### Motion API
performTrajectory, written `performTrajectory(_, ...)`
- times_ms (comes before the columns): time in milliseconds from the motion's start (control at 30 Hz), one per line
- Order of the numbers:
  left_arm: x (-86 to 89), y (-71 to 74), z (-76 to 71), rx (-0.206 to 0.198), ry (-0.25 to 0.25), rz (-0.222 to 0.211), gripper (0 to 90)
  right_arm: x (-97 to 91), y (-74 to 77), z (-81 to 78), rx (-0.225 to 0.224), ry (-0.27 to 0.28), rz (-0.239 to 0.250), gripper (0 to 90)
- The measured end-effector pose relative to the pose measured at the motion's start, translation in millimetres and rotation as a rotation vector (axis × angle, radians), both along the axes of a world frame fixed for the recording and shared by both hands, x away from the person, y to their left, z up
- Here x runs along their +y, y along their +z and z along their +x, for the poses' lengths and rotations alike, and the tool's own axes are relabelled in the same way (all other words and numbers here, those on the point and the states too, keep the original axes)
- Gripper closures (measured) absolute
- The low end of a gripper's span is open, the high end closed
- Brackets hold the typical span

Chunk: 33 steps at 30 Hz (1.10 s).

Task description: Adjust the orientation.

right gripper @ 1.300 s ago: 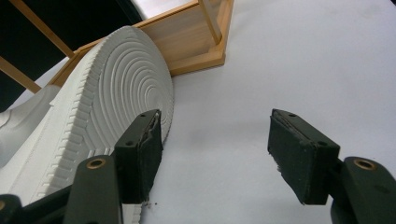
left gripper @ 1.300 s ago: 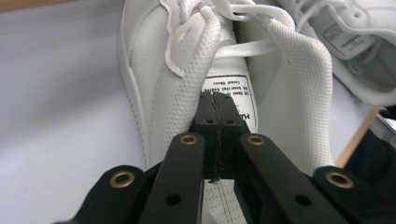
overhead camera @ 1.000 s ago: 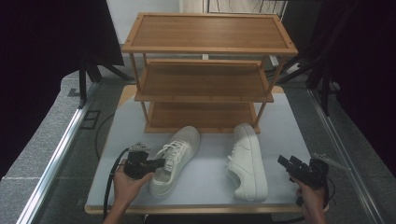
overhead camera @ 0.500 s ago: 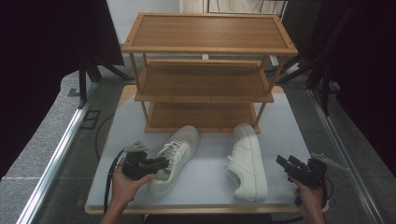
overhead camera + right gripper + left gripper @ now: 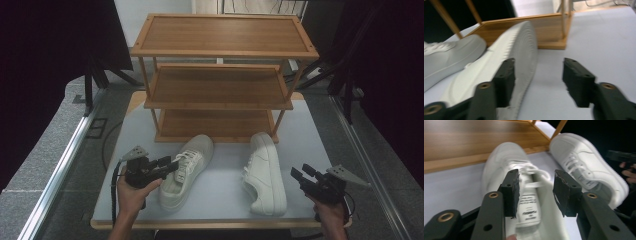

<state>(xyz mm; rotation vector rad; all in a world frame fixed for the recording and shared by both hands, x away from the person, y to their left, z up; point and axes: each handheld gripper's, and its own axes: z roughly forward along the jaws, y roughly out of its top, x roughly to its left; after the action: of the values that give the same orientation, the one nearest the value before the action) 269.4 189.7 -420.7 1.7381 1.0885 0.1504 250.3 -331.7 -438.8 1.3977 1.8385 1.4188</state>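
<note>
Two white sneakers lie on the table in front of a wooden rack. The left sneaker [image 5: 186, 169] [image 5: 506, 162] stands upright, toe toward the rack. My left gripper [image 5: 170, 166] [image 5: 535, 192] is open above its laces and tongue; its jaws have just been opening, and the pads [image 5: 511, 191] are apart from the shoe. The right sneaker [image 5: 265, 172] [image 5: 584, 162] lies on its side, its ribbed sole [image 5: 509, 55] toward my right gripper [image 5: 299, 174] [image 5: 539, 80]. That gripper is open; its jaws have just been closing, with bare table between them, beside the sole.
The three-shelf wooden rack [image 5: 220, 85] stands at the back of the table, its bottom shelf [image 5: 549, 27] just behind the sneakers. The grey tabletop [image 5: 220, 200] ends in a wooden front edge. Dark curtains and stands surround the table.
The left gripper's jaws have opened wide over the left sneaker's laces. The right gripper has edged a little toward the right sneaker and its jaws have narrowed slightly.
</note>
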Motion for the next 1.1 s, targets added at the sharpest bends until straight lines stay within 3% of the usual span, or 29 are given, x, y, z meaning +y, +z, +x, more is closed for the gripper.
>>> performTrajectory(233, 5.8, 0.9, -6.4, -0.023, -0.016, -0.040, 49.6, 19.2, 10.2, -7.3, -0.035, 0.052, -0.043, 55.5)
performTrajectory(433, 7.5, -2.6, -16.5, -0.036, 0.005, -0.079, 47.4, 50.1, 16.0, -15.0, -0.077, 0.164, -0.132, 75.5)
performTrajectory(567, 7.2, -3.3, -17.6, -0.041, 0.018, -0.080, 46.9, 71.0, 18.1, -21.1, -0.065, 0.227, -0.180, 82.3)
performTrajectory(600, 7.5, -2.7, -17.4, -0.042, 0.022, -0.088, 46.5, 82.0, 18.7, -24.4, -0.055, 0.262, -0.199, 84.2)
performTrajectory(667, 8.5, -1.8, -17.2, -0.039, 0.016, -0.110, 46.5, 86.2, 18.8, -25.7, -0.052, 0.276, -0.206, 84.6)
performTrajectory(700, 8.7, -1.4, -17.2, -0.037, 0.014, -0.124, 46.2, 98.8, 17.9, -29.3, -0.048, 0.316, -0.240, 85.3)
performTrajectory(733, 9.2, -0.9, -17.3, -0.036, 0.011, -0.130, 46.2, 98.8, 17.9, -29.3, -0.048, 0.316, -0.240, 85.3)
performTrajectory(867, 9.1, -1.5, -17.0, -0.027, 0.025, -0.122, 46.3, 118.4, 12.9, -34.3, -0.030, 0.382, -0.297, 85.4)
performTrajectory(933, 8.1, -3.2, -16.5, -0.016, 0.025, -0.117, 46.2, 130.4, 6.1, -36.5, -0.004, 0.418, -0.354, 85.3)
performTrajectory(1100, 5.7, -3.9, -16.4, -0.005, 0.014, -0.105, 46.2, 137.5, -3.9, -39.0, 0.029, 0.440, -0.398, 85.3)
